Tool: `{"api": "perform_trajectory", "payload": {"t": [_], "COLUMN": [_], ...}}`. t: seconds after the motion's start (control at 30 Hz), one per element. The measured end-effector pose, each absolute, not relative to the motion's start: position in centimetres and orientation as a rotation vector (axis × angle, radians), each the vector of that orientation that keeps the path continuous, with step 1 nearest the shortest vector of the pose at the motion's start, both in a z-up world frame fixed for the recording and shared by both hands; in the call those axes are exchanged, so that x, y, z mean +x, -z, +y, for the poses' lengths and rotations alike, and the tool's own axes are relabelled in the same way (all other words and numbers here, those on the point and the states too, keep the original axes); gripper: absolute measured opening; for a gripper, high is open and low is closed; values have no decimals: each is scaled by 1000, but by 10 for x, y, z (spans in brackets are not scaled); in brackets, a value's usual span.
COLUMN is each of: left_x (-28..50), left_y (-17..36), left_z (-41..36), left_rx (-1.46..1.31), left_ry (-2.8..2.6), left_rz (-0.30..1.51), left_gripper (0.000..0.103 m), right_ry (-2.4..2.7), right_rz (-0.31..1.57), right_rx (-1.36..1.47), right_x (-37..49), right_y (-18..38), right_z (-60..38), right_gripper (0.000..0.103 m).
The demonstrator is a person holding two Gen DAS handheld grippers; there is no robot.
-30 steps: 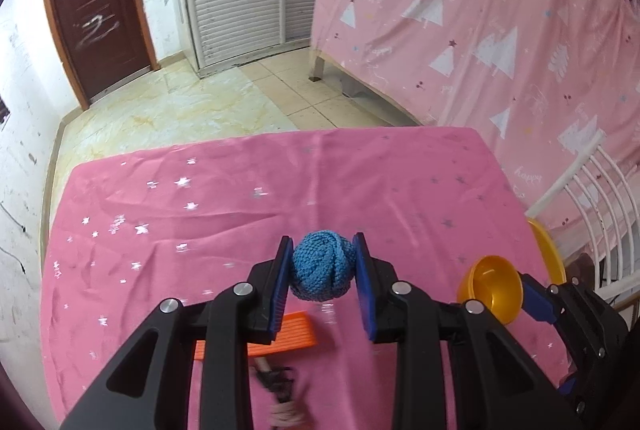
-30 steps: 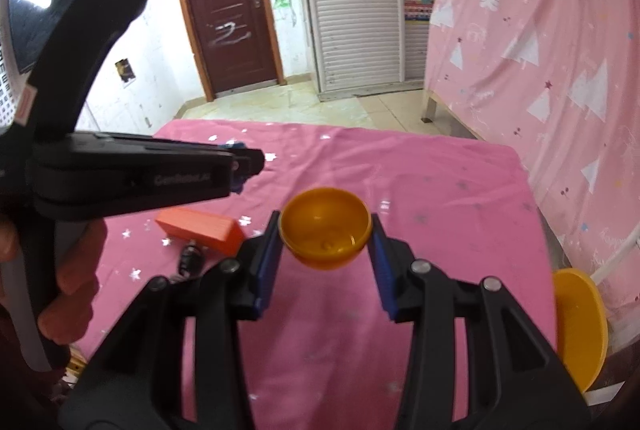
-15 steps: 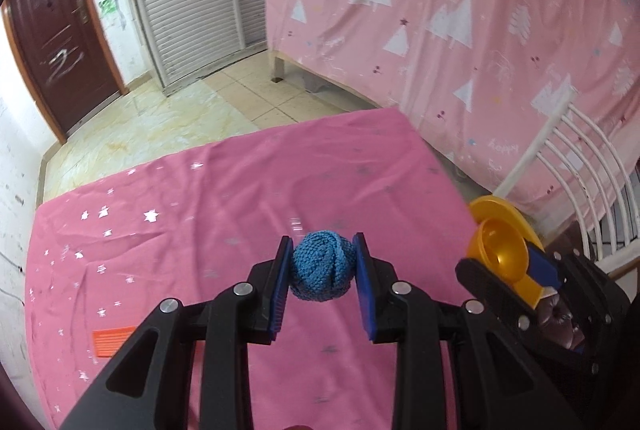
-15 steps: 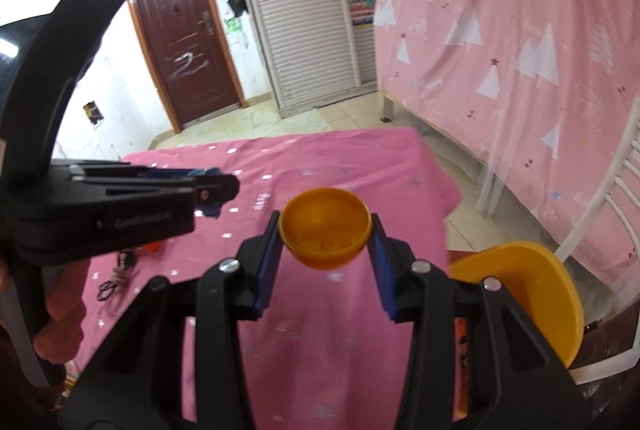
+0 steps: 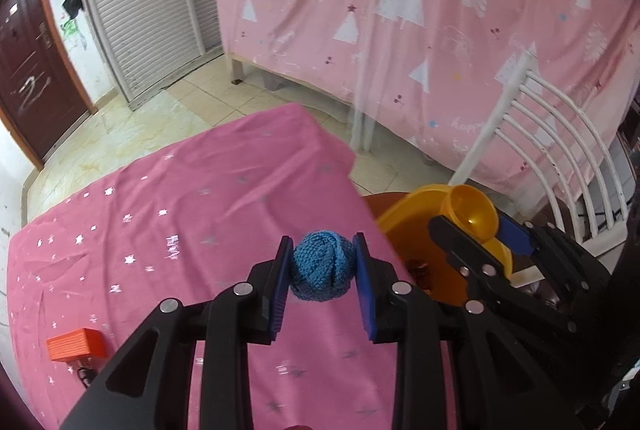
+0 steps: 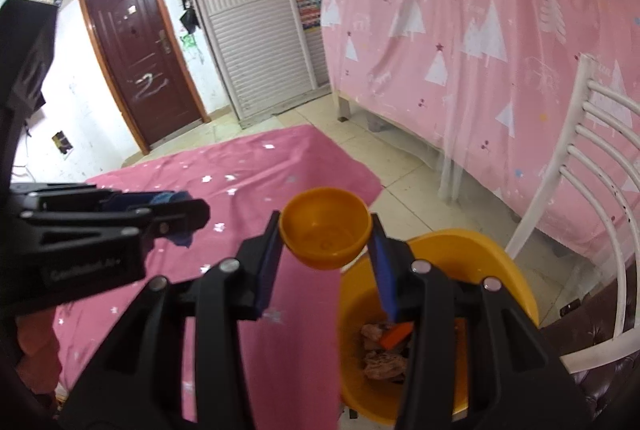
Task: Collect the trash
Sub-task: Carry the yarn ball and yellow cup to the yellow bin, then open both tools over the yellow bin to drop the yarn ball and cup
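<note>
My left gripper point(image 5: 322, 270) is shut on a blue knitted ball point(image 5: 322, 266), held above the right part of the pink-clothed table point(image 5: 200, 222). My right gripper point(image 6: 325, 242) is shut on a small orange half-shell cup point(image 6: 325, 236), held over the near rim of a yellow bin point(image 6: 504, 270) beside the table. The bin holds crumpled scraps point(image 6: 382, 362) and an orange piece. In the left wrist view the cup point(image 5: 474, 209) and the bin point(image 5: 416, 205) show at the right. In the right wrist view the left gripper point(image 6: 152, 209) shows at the left.
An orange block point(image 5: 76, 344) and a dark small object point(image 5: 84, 376) lie on the table's left. A white chair point(image 6: 592, 197) stands right of the bin. A bed draped in a pink sheet point(image 5: 440, 29) fills the back right. Tiled floor and a dark door point(image 6: 136, 69) lie beyond.
Both grippers have swung to the right with their loads. The yellow bin has come into full view under the right gripper, and the orange block has slid to the far left.
</note>
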State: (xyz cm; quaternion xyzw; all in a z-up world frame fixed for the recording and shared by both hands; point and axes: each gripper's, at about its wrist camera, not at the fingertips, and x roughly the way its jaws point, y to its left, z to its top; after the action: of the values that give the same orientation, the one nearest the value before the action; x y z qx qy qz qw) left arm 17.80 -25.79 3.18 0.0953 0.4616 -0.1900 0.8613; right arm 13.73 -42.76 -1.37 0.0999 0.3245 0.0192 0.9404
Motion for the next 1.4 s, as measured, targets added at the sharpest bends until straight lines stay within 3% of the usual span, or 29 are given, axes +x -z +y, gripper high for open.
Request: {"api": "perform_trajectory", "payload": {"t": [0.33, 0.9, 0.93, 1.07, 1.13, 1.23, 1.33, 1.4], "left_x": [170, 181, 182, 184, 186, 183, 180, 180], "left_y": [-16, 30, 31, 32, 32, 30, 26, 23], "left_z": [-319, -358, -358, -356, -353, -351, -347, -344], "left_rx": [246, 272, 271, 271, 248, 247, 267, 258], "left_ry": [496, 507, 502, 484, 507, 512, 478, 481], "left_rz": [974, 1054, 1056, 1053, 1059, 1048, 1019, 1015], "left_gripper": [24, 25, 27, 53, 56, 57, 72, 76], "right_ry": [75, 164, 168, 183, 186, 192, 193, 188], "right_rz": [705, 770, 778, 791, 795, 796, 801, 803], "right_rx": [261, 310, 312, 323, 328, 332, 335, 331], "right_x": [139, 146, 147, 149, 149, 149, 149, 150], "right_y": [41, 74, 76, 81, 84, 85, 87, 88], "right_z": [-477, -514, -514, -517, -519, -519, -519, -517], "right_gripper": [40, 40, 40, 40, 42, 56, 57, 61]}}
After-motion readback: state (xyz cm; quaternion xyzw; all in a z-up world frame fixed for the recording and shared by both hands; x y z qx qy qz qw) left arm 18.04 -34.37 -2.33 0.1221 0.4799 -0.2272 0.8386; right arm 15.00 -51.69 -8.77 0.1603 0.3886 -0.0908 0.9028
